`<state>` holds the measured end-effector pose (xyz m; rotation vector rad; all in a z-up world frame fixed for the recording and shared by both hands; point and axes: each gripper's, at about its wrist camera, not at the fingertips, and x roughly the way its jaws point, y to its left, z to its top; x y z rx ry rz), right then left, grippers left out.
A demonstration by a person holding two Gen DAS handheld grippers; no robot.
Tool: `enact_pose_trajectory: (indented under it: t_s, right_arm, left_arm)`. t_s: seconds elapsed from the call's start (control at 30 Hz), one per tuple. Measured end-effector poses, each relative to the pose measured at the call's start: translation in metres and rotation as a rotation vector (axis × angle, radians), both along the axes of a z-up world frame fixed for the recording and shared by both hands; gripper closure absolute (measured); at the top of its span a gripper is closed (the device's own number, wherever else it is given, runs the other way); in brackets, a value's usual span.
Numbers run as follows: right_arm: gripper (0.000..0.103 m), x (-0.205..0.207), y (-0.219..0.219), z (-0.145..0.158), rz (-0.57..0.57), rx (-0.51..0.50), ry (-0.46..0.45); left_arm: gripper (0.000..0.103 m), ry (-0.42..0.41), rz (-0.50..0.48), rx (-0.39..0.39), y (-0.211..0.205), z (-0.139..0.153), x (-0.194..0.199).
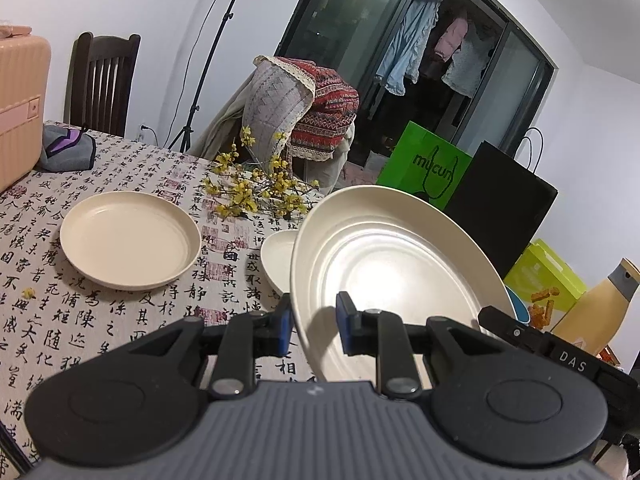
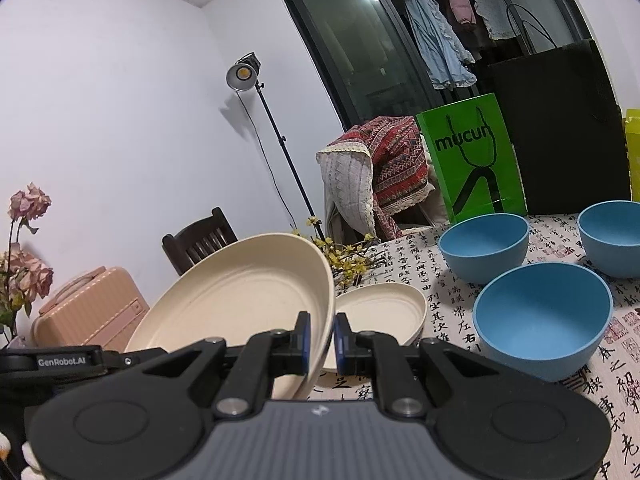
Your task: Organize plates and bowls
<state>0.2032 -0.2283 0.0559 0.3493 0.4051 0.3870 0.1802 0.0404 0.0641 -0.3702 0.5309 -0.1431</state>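
Left wrist view: three cream plates. The lifted plate (image 1: 392, 256) tilts above the tablecloth (image 1: 120, 320); a second plate (image 1: 130, 240) lies flat well to its left, with bare cloth between them, and a third plate (image 2: 380, 312) lies just beyond its lower edge. The left gripper (image 1: 315, 320) straddles the lifted plate's rim, but I cannot tell whether it pinches. The right gripper (image 2: 322, 334) is clamped on the opposite rim. Three blue bowls (image 2: 484, 246) (image 2: 544, 316) (image 2: 612, 236) cluster to its right.

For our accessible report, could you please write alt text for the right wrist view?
The right gripper is shut on the rim of a tilted cream plate, raised above a second cream plate on the patterned tablecloth. Three blue bowls sit to the right.
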Motion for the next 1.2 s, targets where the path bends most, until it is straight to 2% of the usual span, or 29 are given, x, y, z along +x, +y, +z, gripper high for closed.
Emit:
enact_pose_trajectory:
  t_s: [1.2]
  right_arm:
    - [0.091, -0.029, -0.023, -0.026, -0.021, 0.018, 0.038]
  left_arm:
    - [0.081, 0.040, -0.050, 0.001, -0.019, -0.022, -0.025]
